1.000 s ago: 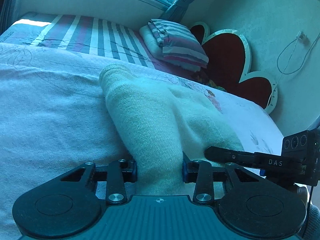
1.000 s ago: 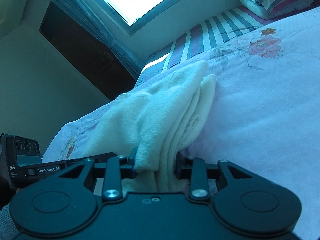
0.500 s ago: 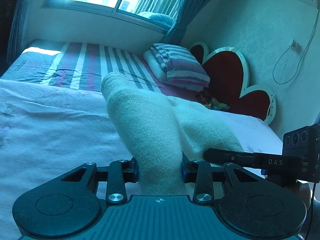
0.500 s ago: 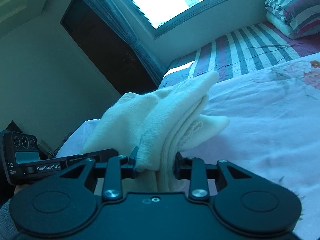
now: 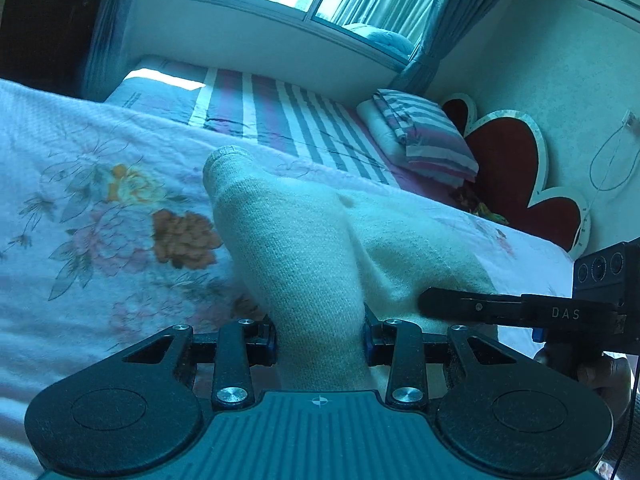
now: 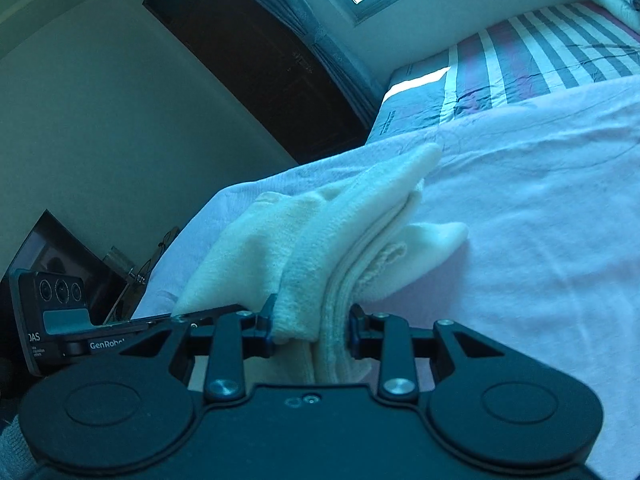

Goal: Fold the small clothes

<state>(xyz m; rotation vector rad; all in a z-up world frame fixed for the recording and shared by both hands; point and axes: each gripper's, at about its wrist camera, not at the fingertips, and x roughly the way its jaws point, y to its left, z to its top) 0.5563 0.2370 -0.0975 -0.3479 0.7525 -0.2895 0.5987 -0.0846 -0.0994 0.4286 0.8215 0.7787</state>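
Cream knitted wool fills both views: a small garment (image 5: 304,256), bunched and doubled, is pinched at two spots. The left tongs (image 5: 319,342) are closed down onto a thick roll of it, with a ribbed cuff (image 5: 224,160) poking out ahead. The right tongs (image 6: 310,326) are clamped on several stacked layers of the same garment (image 6: 340,220), one loose end (image 6: 440,234) drooping onto the bed.

Half a second ago the garment rode higher, outlined against the window and the striped sheet; now the floral bedspread (image 5: 120,208) sits close under it and the far end looks to touch the pink cover (image 6: 540,220). So both tongs have come down toward the bed, still gripping. To my eye the fold is already made in the air and this is the laying-down step. The striped pillow (image 5: 428,136) and the heart-shaped headboard (image 5: 516,168) stay well apart from the work. The layers could slip askew on release.
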